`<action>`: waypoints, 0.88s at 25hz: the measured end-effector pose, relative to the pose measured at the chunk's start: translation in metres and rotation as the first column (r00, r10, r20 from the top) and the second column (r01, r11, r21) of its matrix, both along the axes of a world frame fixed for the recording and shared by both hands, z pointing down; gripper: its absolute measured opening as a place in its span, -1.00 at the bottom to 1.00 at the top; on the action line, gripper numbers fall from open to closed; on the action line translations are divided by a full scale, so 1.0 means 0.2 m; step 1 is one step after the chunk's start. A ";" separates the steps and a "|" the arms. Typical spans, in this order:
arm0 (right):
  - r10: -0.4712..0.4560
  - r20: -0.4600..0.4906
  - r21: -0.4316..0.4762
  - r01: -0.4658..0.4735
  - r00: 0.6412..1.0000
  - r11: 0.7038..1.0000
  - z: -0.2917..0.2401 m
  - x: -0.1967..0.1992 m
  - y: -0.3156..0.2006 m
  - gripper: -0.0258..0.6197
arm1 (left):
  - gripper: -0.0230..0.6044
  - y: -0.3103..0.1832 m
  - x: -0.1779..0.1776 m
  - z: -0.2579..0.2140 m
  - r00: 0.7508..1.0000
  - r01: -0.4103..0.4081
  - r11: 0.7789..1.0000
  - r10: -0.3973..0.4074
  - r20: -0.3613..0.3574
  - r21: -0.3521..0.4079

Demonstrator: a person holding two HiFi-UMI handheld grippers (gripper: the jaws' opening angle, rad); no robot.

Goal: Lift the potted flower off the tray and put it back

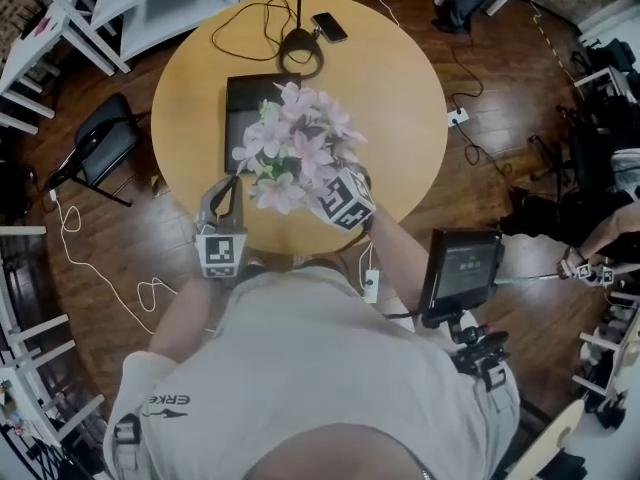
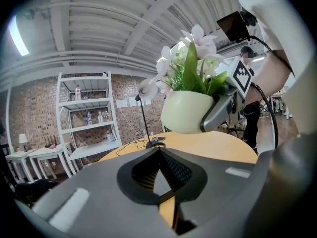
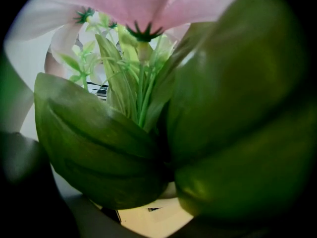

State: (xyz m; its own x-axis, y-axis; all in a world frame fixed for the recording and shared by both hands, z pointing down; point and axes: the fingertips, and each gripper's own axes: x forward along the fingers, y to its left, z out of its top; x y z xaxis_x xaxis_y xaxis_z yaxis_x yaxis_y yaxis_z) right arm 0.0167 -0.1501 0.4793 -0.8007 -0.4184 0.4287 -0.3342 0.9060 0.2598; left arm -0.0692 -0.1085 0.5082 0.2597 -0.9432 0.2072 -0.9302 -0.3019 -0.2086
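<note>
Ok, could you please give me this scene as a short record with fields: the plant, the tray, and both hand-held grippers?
Plant: pink-flowered plant in a cream round pot, held up clear of the table
Tray: black rectangular tray, visible part bare, on the round wooden table
Right hand-held gripper: clamped on the pot's rim
Left hand-held gripper: jaws together, holding nothing, near the table's edge
Task stage: pot is off the tray, not yet put back

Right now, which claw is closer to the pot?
Right. The right claw grips the pot by its side, holding it in the air. The left claw sits off to the pot's left, not touching it, shut and empty.
</note>
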 end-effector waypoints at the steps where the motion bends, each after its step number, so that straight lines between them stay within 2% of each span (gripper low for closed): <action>1: 0.001 -0.006 0.004 -0.001 1.000 1.000 -0.01 -0.01 0.02 0.82 | -0.92 0.01 0.00 -0.01 1.000 -0.003 1.000 0.003 -0.004 0.008; 8: 0.047 -0.040 0.014 -0.047 0.998 0.999 -0.03 -0.08 0.20 0.82 | -0.92 0.14 -0.08 -0.07 0.998 -0.058 0.998 0.059 -0.027 0.041; 22: 0.165 -0.091 -0.046 -0.170 0.982 0.984 0.12 -0.23 0.63 0.82 | -0.92 0.45 -0.26 0.00 0.984 -0.161 0.987 0.162 -0.071 0.018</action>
State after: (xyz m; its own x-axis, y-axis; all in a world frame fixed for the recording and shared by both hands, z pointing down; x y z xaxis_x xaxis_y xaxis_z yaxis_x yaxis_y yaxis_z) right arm -0.0291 -0.0242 0.5025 -0.6805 -0.5180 0.5183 -0.4607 0.8525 0.2472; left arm -0.1203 -0.0193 0.5089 0.4229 -0.8899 0.1711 -0.8820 -0.4475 -0.1478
